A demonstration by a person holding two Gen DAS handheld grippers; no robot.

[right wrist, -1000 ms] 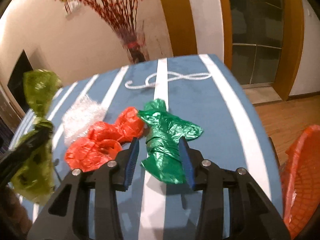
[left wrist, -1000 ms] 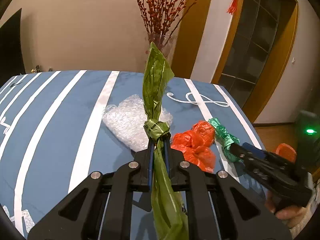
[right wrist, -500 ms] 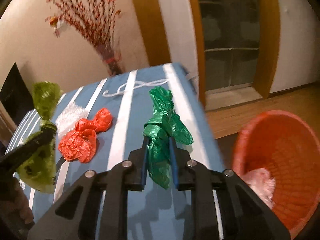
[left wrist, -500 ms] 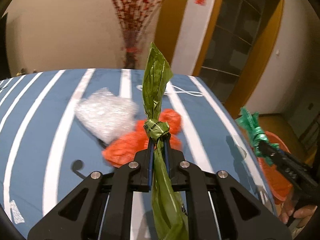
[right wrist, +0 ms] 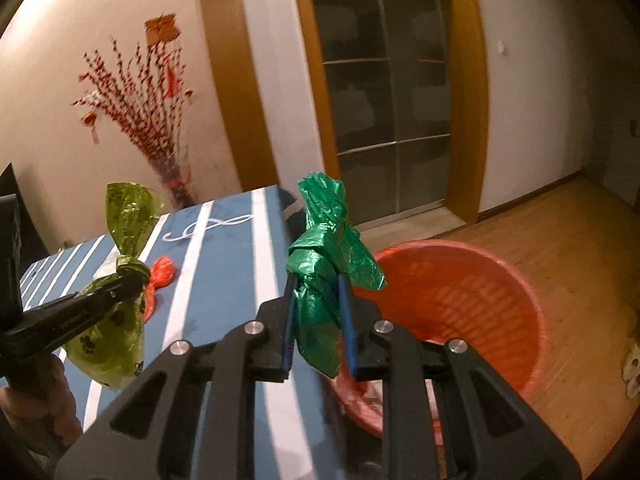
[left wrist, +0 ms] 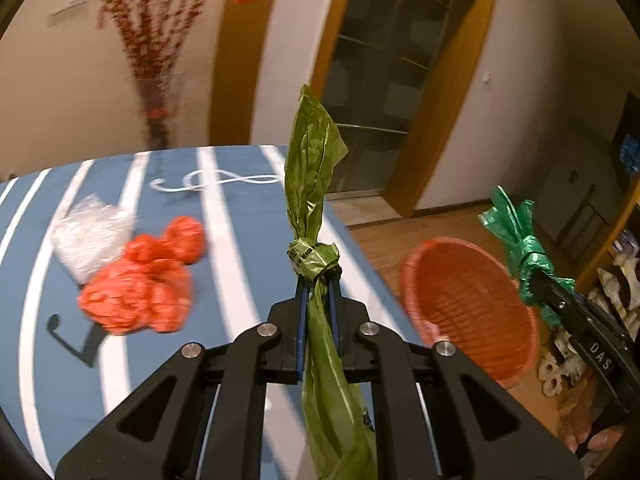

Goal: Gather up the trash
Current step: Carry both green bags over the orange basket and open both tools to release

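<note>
Blue table w/ white stripes [left wrist: 240,280], left side of both views. Orange mesh wastebasket [right wrist: 480,300] on wood floor just off its right edge, some trash at bottom. Red crumpled bag [left wrist: 136,292] & clear plastic wrap [left wrist: 88,232] lie touching on table. Left gripper [left wrist: 318,280] clenched on olive-green knotted bag [left wrist: 312,184], above table edge. Right gripper [right wrist: 318,300] jaws just closed in, grasping dark-green bag [right wrist: 324,256], over basket's near rim.

Green bag [right wrist: 320,276] over orange basket [right wrist: 460,300]

Black angular tongs [left wrist: 318,312], blue pads [right wrist: 347,312], 4 silver screws, white "DAS" lettering on one.
</note>
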